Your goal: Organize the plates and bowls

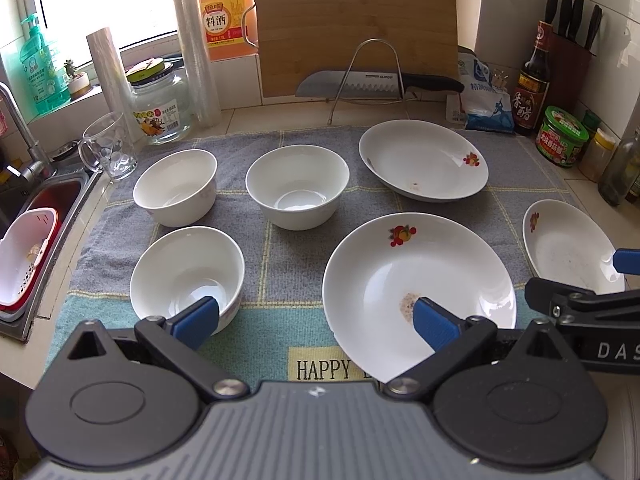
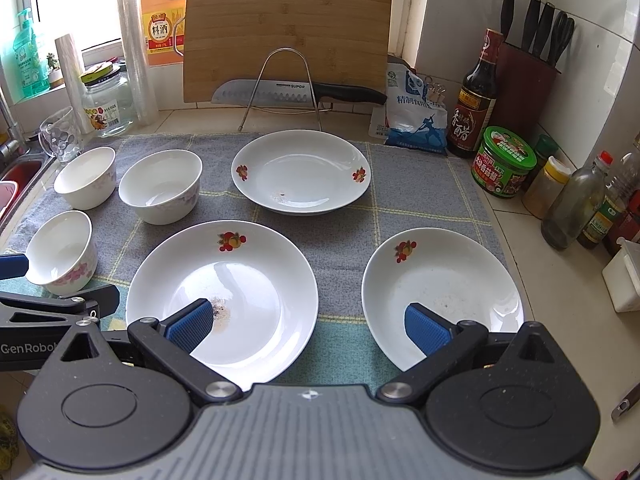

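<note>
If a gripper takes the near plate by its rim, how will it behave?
The near plate looks glazed and glossy, so probably slippery. It seems rigid ceramic, likely to chip if dropped. Held by one edge, this wide plate may tilt; the towel beneath may limit sliding.

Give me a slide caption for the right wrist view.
Open right tool above three plates and three bowls.
</note>
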Available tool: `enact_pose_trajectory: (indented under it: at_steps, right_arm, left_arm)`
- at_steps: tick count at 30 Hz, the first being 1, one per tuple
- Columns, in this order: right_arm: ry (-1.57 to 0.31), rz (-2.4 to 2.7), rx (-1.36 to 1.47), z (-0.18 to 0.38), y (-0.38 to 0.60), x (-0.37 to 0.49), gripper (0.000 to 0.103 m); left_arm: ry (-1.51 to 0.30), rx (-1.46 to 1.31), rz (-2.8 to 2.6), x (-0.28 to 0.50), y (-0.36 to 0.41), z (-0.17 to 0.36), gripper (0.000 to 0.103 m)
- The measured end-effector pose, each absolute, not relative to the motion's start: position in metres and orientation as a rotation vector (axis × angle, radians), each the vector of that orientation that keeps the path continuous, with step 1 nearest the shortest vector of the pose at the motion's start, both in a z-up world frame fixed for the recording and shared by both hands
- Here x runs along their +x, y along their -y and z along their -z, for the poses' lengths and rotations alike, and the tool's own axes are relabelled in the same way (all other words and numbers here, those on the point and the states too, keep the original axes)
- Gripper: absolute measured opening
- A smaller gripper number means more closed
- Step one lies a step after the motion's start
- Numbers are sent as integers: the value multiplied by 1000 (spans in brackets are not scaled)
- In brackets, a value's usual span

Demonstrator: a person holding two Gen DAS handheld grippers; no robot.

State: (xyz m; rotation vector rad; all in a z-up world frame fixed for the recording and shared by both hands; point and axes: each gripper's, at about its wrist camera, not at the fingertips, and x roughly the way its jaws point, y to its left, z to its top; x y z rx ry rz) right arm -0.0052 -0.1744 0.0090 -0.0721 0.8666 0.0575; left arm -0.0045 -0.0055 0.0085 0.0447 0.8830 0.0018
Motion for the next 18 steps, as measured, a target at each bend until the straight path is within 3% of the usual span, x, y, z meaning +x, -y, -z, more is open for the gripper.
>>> enact_pose_trajectory:
  at_steps: [18]
  right_arm:
    - [-854,-67,-68,-11,175,-5,103]
  left_arm:
    - [-874,45,2,-4,6,-9,102]
